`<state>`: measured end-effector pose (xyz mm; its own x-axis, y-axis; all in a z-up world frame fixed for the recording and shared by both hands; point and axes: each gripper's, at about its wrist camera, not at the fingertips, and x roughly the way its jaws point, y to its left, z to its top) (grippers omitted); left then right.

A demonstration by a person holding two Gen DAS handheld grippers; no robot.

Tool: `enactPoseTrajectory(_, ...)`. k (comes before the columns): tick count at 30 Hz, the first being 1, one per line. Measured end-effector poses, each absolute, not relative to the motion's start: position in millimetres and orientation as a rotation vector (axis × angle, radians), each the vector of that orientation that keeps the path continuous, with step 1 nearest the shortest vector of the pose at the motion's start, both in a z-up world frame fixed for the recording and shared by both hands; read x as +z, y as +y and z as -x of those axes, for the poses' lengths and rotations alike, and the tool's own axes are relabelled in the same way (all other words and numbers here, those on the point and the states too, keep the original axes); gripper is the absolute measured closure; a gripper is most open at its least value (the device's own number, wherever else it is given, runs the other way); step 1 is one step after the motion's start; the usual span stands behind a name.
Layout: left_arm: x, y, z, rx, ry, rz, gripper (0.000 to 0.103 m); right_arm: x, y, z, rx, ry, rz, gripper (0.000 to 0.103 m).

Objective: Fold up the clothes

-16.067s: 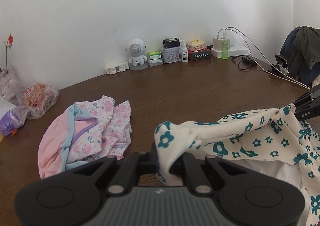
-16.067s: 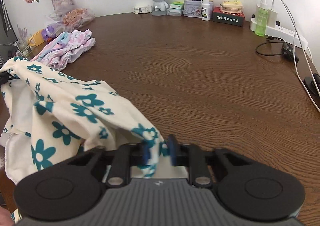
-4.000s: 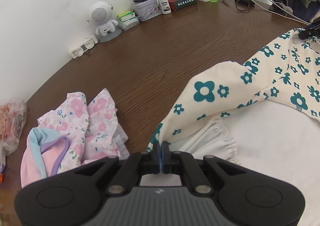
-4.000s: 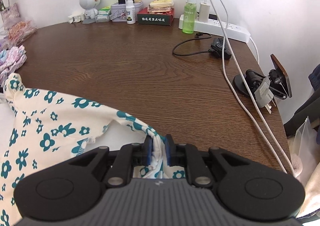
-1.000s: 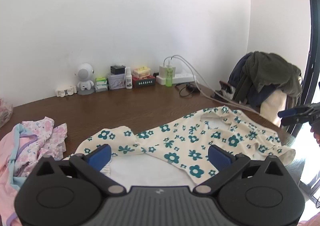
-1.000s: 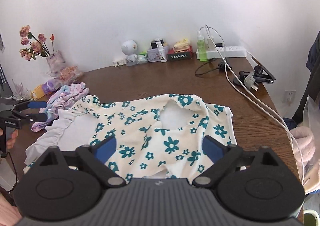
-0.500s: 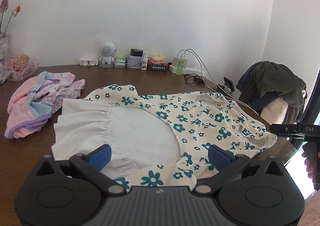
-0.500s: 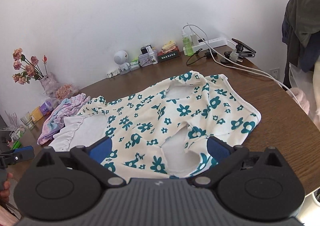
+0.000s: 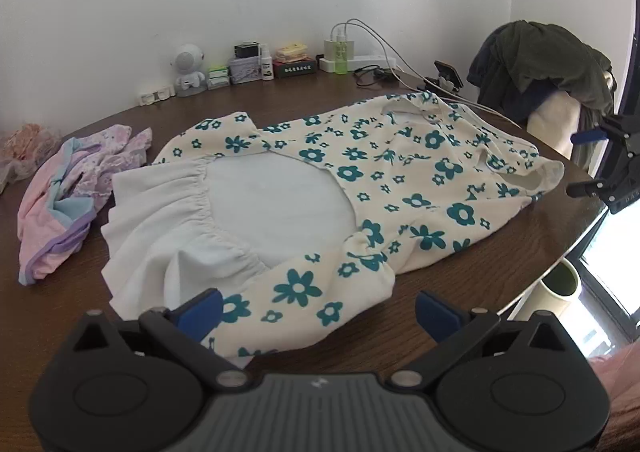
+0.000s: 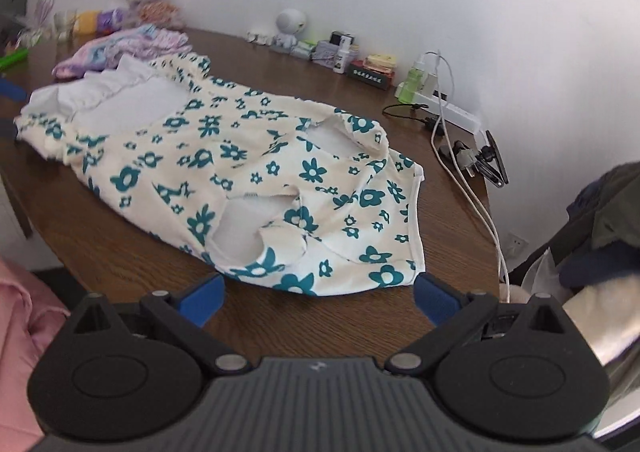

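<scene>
A cream garment with teal flowers [image 9: 400, 172] lies spread flat on the brown wooden table [image 9: 460, 284], with its white ruffled part [image 9: 192, 220] toward the left. It also shows in the right wrist view [image 10: 248, 172]. My left gripper [image 9: 318, 310] is open and empty, just above the garment's near hem. My right gripper [image 10: 318, 294] is open and empty at the garment's shoulder end, and it shows at the right edge of the left wrist view [image 9: 600, 172].
A pink and lilac heap of clothes [image 9: 76, 188] lies left of the garment. A white robot figure [image 9: 188, 70], small boxes, bottles, a power strip [image 10: 452, 112] and cables [image 10: 472, 204] line the wall side. A chair with dark clothes [image 9: 548, 68] stands at the right.
Both grippers let go of the garment, which now lies flat. In the last half second both have come lower and closer to its ends, still open.
</scene>
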<state>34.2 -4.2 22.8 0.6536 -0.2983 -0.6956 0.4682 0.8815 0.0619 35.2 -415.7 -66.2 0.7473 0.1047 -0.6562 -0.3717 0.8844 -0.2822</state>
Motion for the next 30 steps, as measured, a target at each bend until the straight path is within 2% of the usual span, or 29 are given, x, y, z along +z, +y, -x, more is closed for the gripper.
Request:
enactPoseTrajectory(4,11,-24,-31,-0.461,0.767,-0.364,0.013,-70,-417,-57,0.387,0.763,0.595,0.014)
enactPoseTrajectory(6,4,-33,-32,-0.451,0.787,-0.413,0.028,-71,-418,-67,0.451,0.782,0.64,0.019)
enactPoseTrajectory(8,0,-38,-34,-0.438,0.803,-0.432,0.034,-74,-418,-76,0.504,0.79,0.671,0.022)
enactPoseTrajectory(12,-4,-37,-37,-0.409,0.812,-0.426,0.039,-77,-417,-86,0.606,0.796,0.678,0.034)
enactPoseTrajectory(16,-2,-37,-38,-0.386,0.792,-0.451,0.047,-78,-415,-89,0.675,0.777,0.673,0.052)
enactPoseTrajectory(19,-3,-36,-43,-0.379,0.773,-0.472,0.06,-78,-415,-94,0.695,0.779,0.662,0.07)
enactPoseTrajectory(20,-3,-34,-44,-0.383,0.77,-0.474,0.068,-78,-416,-95,0.694,0.782,0.659,0.075)
enactPoseTrajectory(21,-4,-33,-46,-0.388,0.769,-0.472,0.08,-78,-417,-96,0.691,0.784,0.65,0.078)
enactPoseTrajectory(23,-3,-25,-52,-0.41,0.789,-0.424,0.095,-80,-420,-96,0.693,0.787,0.634,0.091)
enactPoseTrajectory(30,23,-18,-70,-0.481,0.763,-0.477,0.1,-69,-421,-102,0.689,0.771,0.633,0.095)
